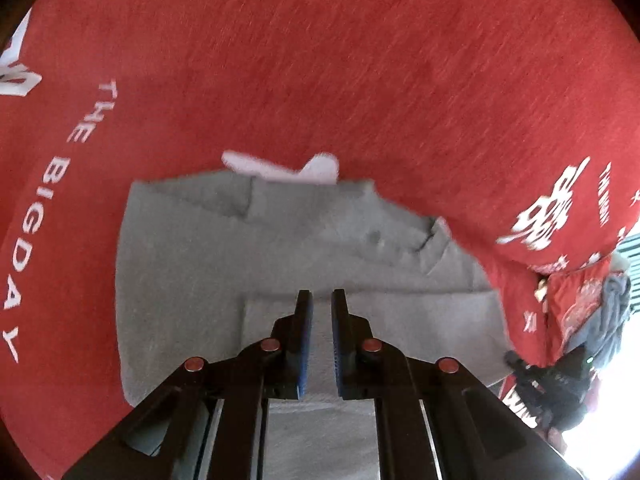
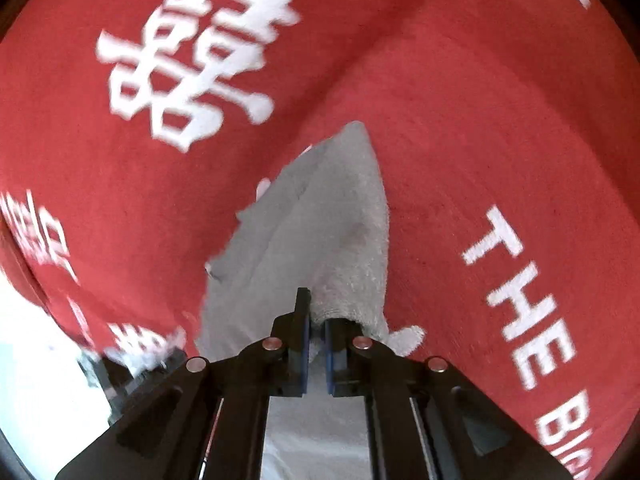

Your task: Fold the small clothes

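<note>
A small grey garment lies on a red cloth with white print. A white label shows at its far edge. My left gripper hovers over the garment's near folded part, with a narrow gap between its jaws and no cloth in it. In the right wrist view the same grey garment stretches away from me as a raised fold. My right gripper is shut on its near edge and lifts it off the red cloth.
The red cloth carries white lettering at the left and white characters. At the right edge in the left wrist view are a grey bundle of clothes and the other gripper's black body. Bright floor shows beyond the edge.
</note>
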`<action>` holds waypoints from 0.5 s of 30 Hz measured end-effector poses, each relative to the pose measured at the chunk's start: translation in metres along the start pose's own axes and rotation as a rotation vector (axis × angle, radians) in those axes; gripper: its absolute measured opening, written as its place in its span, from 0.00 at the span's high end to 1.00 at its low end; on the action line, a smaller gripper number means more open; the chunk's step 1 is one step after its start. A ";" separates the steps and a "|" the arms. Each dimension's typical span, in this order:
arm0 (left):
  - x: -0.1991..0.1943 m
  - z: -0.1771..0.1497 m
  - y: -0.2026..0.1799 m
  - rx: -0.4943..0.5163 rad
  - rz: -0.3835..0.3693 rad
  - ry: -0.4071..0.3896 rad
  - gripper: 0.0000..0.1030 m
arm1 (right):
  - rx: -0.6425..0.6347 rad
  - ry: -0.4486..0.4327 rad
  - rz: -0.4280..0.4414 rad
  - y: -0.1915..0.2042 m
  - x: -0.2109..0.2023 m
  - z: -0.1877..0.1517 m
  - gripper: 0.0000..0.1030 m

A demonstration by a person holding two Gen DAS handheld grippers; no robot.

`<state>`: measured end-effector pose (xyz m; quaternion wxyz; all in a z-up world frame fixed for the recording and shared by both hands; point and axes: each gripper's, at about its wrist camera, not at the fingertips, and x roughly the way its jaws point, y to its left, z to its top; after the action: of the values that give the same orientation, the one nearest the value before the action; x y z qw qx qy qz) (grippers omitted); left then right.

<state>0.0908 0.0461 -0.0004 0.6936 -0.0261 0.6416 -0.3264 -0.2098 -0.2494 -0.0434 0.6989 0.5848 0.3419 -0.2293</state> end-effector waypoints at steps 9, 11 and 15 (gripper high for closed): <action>0.013 -0.035 0.021 -0.015 0.136 0.101 0.27 | 0.062 0.075 -0.053 -0.032 0.016 -0.009 0.75; 0.007 -0.038 0.014 0.038 0.165 0.063 0.24 | 0.048 0.079 -0.038 -0.029 0.012 -0.015 0.59; 0.012 -0.038 0.006 0.058 0.169 0.102 0.24 | -0.039 0.055 -0.092 -0.011 -0.004 -0.018 0.54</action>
<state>0.0584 0.0593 -0.0207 0.6857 0.0650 0.6662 -0.2861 -0.2244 -0.2344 -0.0489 0.6892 0.5608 0.3920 -0.2384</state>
